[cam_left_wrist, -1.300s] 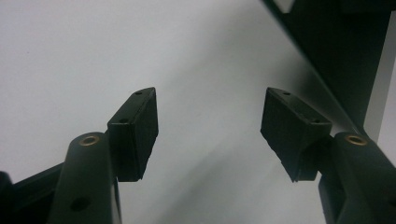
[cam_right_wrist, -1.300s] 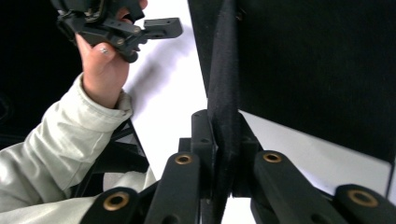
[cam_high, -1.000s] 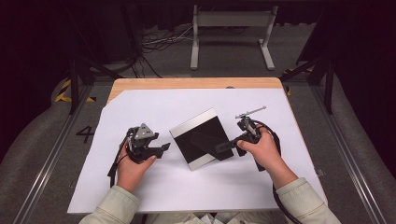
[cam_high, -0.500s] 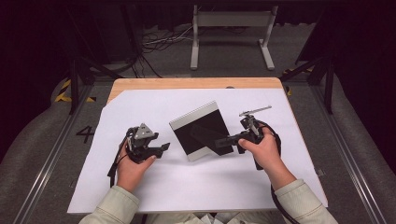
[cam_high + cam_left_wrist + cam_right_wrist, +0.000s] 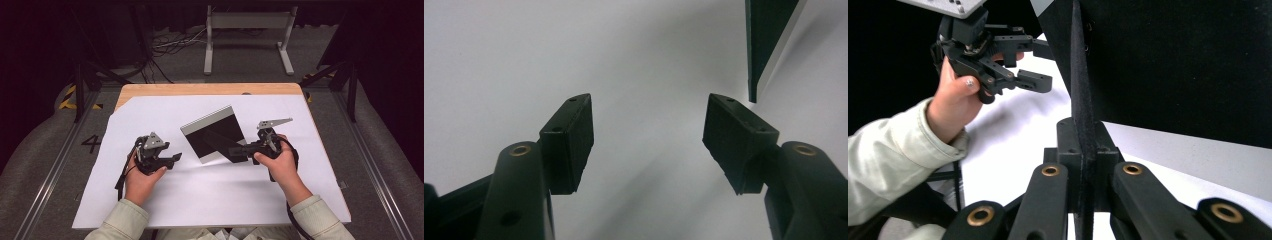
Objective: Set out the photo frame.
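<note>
Lifted higher off the white sheet (image 5: 210,200), black panel (image 5: 215,132) tilts upright, pinched in your right gripper (image 5: 239,150); left gripper (image 5: 172,159) jaws spread, empty.

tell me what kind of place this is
Likely a lab or recording workspace, not a home: a wooden table covered with white paper, cables on a grey floor, a metal stand behind, and dark curtained surroundings.

Panel (image 5: 215,134): matt black face, fine-grained, felt-like up close, pale smooth strip along one edge. Sheet (image 5: 210,195) on the table: white paper, matt, smooth. Tabletop (image 5: 200,90): light wood. Right gripper (image 5: 1082,165): matt black plastic, brass bushings. Sleeve (image 5: 883,155): pale woven cloth.
</note>
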Motion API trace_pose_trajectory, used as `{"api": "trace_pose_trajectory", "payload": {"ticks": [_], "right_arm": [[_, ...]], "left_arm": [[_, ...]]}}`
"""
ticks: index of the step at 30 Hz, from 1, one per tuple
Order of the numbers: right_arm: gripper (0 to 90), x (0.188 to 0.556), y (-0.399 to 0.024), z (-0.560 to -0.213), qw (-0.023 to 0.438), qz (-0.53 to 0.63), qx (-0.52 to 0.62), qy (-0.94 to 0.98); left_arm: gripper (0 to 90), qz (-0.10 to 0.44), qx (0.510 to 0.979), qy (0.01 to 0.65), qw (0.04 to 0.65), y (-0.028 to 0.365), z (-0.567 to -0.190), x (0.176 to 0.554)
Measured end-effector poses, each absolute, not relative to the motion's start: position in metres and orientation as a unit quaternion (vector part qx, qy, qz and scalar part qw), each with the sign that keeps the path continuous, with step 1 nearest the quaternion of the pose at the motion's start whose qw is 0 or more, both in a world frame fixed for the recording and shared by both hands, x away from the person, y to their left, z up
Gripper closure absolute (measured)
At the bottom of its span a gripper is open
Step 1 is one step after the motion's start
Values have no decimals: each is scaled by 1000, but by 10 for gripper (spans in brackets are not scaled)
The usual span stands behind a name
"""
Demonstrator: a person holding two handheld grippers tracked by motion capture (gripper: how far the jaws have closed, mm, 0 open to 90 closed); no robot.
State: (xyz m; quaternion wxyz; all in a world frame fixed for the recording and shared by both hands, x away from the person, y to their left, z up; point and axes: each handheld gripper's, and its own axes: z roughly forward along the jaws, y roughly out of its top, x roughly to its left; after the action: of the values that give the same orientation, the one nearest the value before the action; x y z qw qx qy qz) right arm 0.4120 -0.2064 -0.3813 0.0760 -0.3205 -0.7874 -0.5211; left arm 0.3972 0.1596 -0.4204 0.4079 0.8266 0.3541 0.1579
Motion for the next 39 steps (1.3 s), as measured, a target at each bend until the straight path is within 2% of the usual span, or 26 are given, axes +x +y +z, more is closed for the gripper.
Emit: {"api": "trace_pose_trajectory", "payload": {"ticks": [20,39], "right_arm": [[866,410,-219,-398,54,-506,-275,-816],[787,402,-229,-412,1,-448,-255,-857]], "left_arm": [[375,158,828,353,406,159,-420,397],[375,152,829,355,404,159,-422,398]]}}
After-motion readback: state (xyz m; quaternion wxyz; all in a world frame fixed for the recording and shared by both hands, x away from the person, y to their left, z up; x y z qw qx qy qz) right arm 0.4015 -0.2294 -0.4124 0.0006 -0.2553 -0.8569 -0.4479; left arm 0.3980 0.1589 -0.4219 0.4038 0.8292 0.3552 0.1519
